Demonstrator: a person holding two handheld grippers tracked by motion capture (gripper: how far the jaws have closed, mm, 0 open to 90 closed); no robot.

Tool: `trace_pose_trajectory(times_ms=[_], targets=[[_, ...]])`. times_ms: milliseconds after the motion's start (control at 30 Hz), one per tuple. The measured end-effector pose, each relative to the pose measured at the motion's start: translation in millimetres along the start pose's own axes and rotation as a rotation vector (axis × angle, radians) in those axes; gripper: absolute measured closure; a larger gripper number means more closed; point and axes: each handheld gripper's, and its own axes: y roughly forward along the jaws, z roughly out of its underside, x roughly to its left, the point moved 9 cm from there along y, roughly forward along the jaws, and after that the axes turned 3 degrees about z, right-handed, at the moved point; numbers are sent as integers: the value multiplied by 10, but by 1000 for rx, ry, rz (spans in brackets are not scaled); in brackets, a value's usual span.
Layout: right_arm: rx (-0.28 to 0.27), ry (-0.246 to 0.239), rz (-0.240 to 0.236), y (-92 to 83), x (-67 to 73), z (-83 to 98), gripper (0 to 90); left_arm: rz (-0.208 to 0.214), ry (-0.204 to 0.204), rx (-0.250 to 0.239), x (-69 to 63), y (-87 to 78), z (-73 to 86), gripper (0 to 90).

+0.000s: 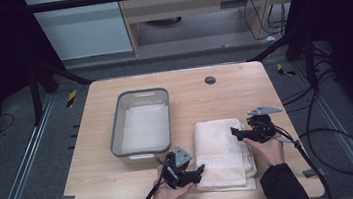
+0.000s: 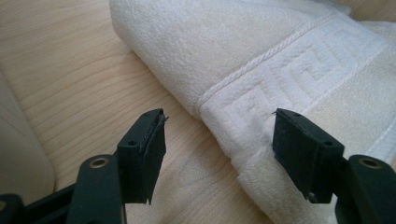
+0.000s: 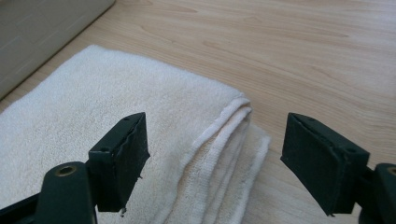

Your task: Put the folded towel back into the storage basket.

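2 open claws flank folded towel.

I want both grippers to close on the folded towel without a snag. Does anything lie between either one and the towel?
Nothing visible does. The left gripper and right gripper stand open right at the towel, with bare table around it.

No readable text, labels, brands, numbers anywhere.

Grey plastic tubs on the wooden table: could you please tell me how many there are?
1. The grey plastic tub sits left of the folded white towel, with a white lining inside; nothing hides another.
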Motion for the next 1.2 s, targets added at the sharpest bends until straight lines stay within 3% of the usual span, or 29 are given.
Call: trace_pose_trajectory(times_ms=[600, 800, 967, 1200], targets=[[75, 35, -13, 169, 1, 221, 255, 13, -35, 38, -21, 178, 89, 326], [97, 82, -34, 204, 7, 280, 278, 23, -38, 45, -35, 207, 98, 347], [109, 91, -50, 210, 27, 293, 335, 37, -51, 55, -39, 222, 101, 368], [132, 135, -94, 215, 55, 309, 427, 88, -94, 78, -44, 247, 100, 419]])
